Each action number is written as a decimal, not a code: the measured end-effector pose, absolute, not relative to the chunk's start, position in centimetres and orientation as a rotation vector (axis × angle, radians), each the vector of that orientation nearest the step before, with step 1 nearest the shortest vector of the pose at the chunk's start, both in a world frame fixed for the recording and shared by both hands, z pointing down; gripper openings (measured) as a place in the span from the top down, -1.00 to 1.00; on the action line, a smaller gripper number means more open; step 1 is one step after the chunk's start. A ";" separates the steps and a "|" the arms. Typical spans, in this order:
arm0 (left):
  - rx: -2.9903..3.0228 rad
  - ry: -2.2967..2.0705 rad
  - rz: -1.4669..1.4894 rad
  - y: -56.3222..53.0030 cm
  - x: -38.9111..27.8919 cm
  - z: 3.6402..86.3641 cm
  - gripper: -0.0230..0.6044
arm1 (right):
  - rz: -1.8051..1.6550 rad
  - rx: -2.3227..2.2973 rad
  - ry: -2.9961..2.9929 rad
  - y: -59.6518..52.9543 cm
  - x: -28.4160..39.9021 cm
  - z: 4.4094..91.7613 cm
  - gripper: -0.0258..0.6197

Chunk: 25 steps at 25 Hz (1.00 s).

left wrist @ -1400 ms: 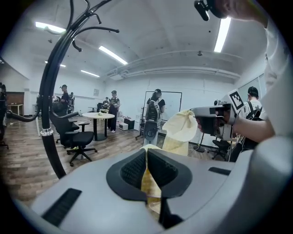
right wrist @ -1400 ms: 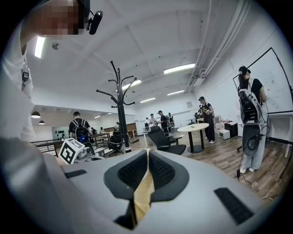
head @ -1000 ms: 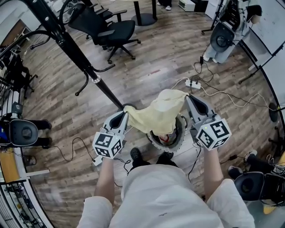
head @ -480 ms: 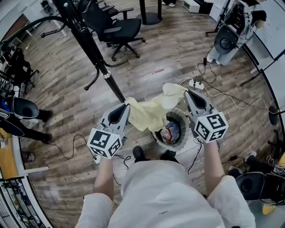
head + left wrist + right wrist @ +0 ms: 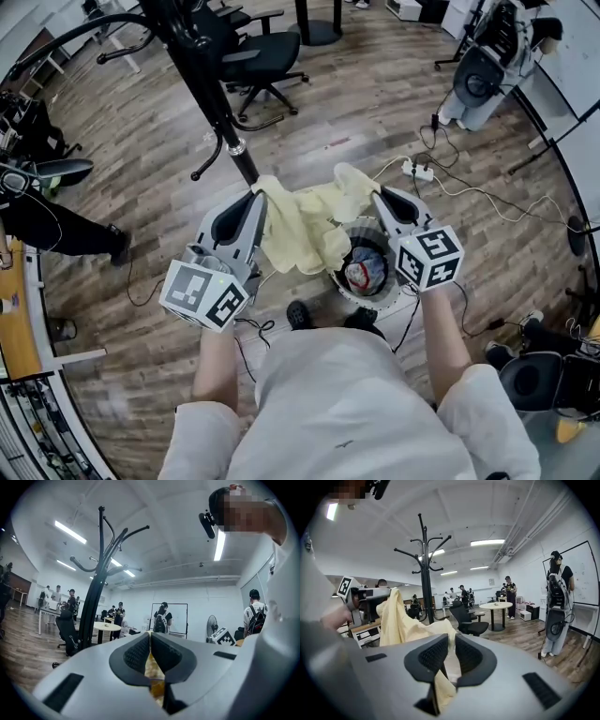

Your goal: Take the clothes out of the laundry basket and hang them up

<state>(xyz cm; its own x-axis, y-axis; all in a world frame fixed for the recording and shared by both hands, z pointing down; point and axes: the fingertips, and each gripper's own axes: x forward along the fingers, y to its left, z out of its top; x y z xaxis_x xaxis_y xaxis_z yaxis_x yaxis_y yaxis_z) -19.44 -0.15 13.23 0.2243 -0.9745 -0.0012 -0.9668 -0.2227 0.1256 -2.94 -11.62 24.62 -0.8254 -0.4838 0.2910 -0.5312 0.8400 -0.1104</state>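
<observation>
Wood-plank floor (image 5: 141, 281), black office chair (image 5: 251, 58), strip lights (image 5: 487, 542), seemingly a whiteboard (image 5: 179, 618) beyond.

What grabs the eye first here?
A pale yellow garment sags between the two grippers in the middle of the head view, above the laundry basket, which has clothes in it. The left gripper is clamped on one end; the right gripper has its fingers opening with cloth between them. A black coat stand slants in from the upper left.

A brown wood-plank floor (image 5: 141, 253) carries a round white perforated laundry basket (image 5: 345, 286) at frame centre, a black swivel office chair (image 5: 251, 58) at the top, and a white power strip (image 5: 418, 171) upper right.
</observation>
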 end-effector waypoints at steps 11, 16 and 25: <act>2.440 -1.923 -0.142 -0.9 -23.1 8.7 0.84 | 0.312 0.649 -2.750 -7.3 -6.5 27.4 0.47; 2.478 -1.915 -0.192 -0.9 -24.5 6.2 0.84 | 0.404 0.569 -2.729 -4.4 -7.1 30.6 0.40; 2.528 -1.935 -0.268 -1.0 -25.5 1.1 0.84 | 0.402 0.463 -2.599 -0.9 -12.1 37.8 0.32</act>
